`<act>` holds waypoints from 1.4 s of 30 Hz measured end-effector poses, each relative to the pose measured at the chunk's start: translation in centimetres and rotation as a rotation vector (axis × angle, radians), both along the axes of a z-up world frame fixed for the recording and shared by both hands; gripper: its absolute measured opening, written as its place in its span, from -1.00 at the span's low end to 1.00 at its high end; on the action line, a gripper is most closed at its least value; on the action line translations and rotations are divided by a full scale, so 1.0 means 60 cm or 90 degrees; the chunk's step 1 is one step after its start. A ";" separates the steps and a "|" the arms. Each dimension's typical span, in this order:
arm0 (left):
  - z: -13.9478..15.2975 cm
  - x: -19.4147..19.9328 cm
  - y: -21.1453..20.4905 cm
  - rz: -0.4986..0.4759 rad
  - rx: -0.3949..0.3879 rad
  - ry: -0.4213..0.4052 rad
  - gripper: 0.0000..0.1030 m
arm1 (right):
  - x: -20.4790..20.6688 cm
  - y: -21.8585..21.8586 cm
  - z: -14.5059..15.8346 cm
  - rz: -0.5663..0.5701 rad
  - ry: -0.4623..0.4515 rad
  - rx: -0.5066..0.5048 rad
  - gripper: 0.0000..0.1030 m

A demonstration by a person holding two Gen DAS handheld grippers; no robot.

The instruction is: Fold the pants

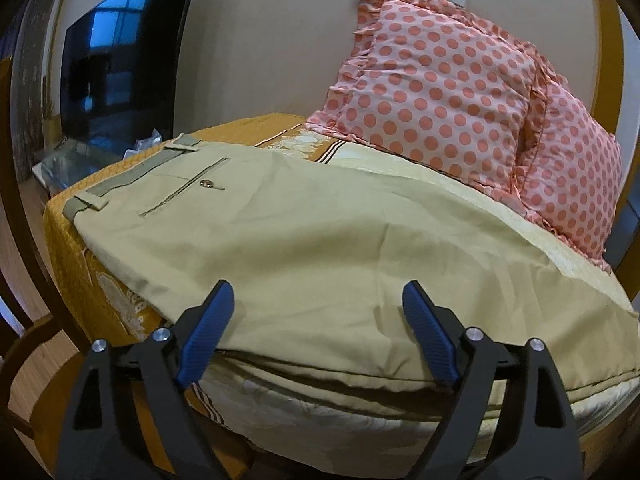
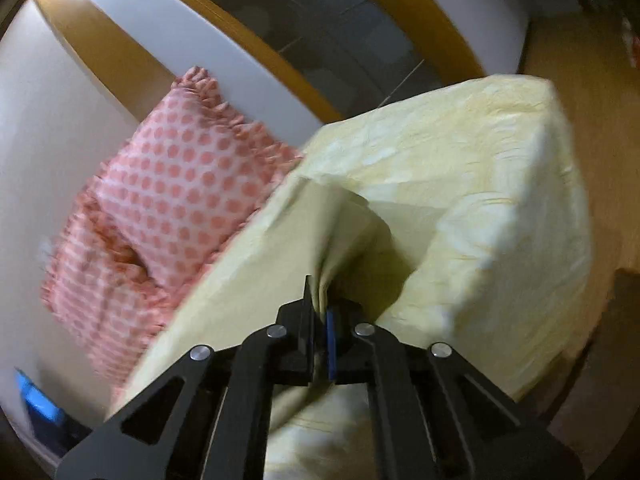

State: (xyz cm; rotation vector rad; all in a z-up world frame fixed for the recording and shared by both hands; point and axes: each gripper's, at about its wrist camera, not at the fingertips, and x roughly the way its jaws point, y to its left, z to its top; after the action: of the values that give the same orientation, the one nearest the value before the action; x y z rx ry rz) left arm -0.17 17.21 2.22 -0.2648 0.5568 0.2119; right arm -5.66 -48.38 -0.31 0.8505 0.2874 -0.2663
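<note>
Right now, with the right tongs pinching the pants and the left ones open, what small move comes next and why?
Probably close the left tongs on the near pants edge. Their blue pads are spread wide over the khaki fabric, holding nothing, while the right tongs already clamp a lifted bunch of cloth. Gripping both sides should let the fold carry over evenly.

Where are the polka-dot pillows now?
In the left wrist view, the pink polka-dot pillows lean against the wall at upper right, behind the beige pants on the bed.
</note>
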 end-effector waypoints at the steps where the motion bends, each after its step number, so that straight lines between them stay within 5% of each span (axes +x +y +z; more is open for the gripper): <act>1: -0.001 -0.001 -0.001 -0.001 0.002 -0.002 0.70 | 0.006 0.015 0.016 0.021 -0.011 -0.022 -0.91; 5: 0.003 -0.005 0.008 -0.004 -0.023 -0.018 0.71 | 0.092 0.153 0.109 0.206 -0.082 -0.105 -0.91; 10: 0.018 -0.018 0.030 0.021 -0.076 -0.043 0.71 | 0.191 0.390 0.136 0.482 -0.117 -0.141 -0.91; 12: 0.024 -0.027 0.044 0.042 -0.079 -0.055 0.71 | 0.214 0.498 0.109 0.604 -0.080 -0.175 -0.90; 13: 0.027 -0.032 0.051 0.054 -0.073 -0.057 0.71 | 0.220 0.565 0.082 0.676 -0.013 -0.231 -0.90; 16: 0.028 -0.045 0.081 0.095 -0.054 -0.052 0.72 | 0.201 0.646 0.024 0.772 0.086 -0.318 -0.75; 17: 0.025 -0.053 0.097 0.117 -0.051 -0.050 0.73 | 0.184 0.649 0.015 0.779 0.086 -0.330 -0.66; 18: 0.023 -0.058 0.110 0.132 -0.050 -0.049 0.73 | 0.176 0.644 0.017 0.779 0.075 -0.326 -0.26; 19: 0.020 -0.061 0.121 0.144 -0.051 -0.047 0.73 | 0.166 0.630 0.026 0.777 0.055 -0.314 0.35; 21: 0.015 -0.067 0.145 0.174 -0.058 -0.041 0.73 | 0.167 0.611 0.050 0.759 0.004 -0.295 0.67; 25: 0.004 -0.077 0.172 0.216 -0.075 -0.038 0.73 | 0.187 0.603 0.080 0.672 -0.019 -0.329 0.51; 29: -0.011 -0.083 0.190 0.235 -0.106 -0.038 0.73 | 0.233 0.642 0.035 0.627 0.104 -0.426 0.51; 31: -0.019 -0.081 0.202 0.223 -0.138 -0.041 0.73 | 0.242 0.666 0.009 0.634 0.157 -0.477 0.56; 33: -0.019 -0.077 0.211 0.223 -0.154 -0.045 0.70 | 0.236 0.665 0.006 0.641 0.136 -0.466 0.83; 42: 0.017 -0.018 0.276 0.272 -0.058 -0.069 0.71 | 0.224 0.664 -0.002 0.640 0.110 -0.463 0.91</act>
State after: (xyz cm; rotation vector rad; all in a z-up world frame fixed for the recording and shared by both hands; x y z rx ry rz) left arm -1.25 33.78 3.25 -0.4813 0.3970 0.5831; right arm 7.76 -8.55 -0.44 -0.0964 0.6866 0.4852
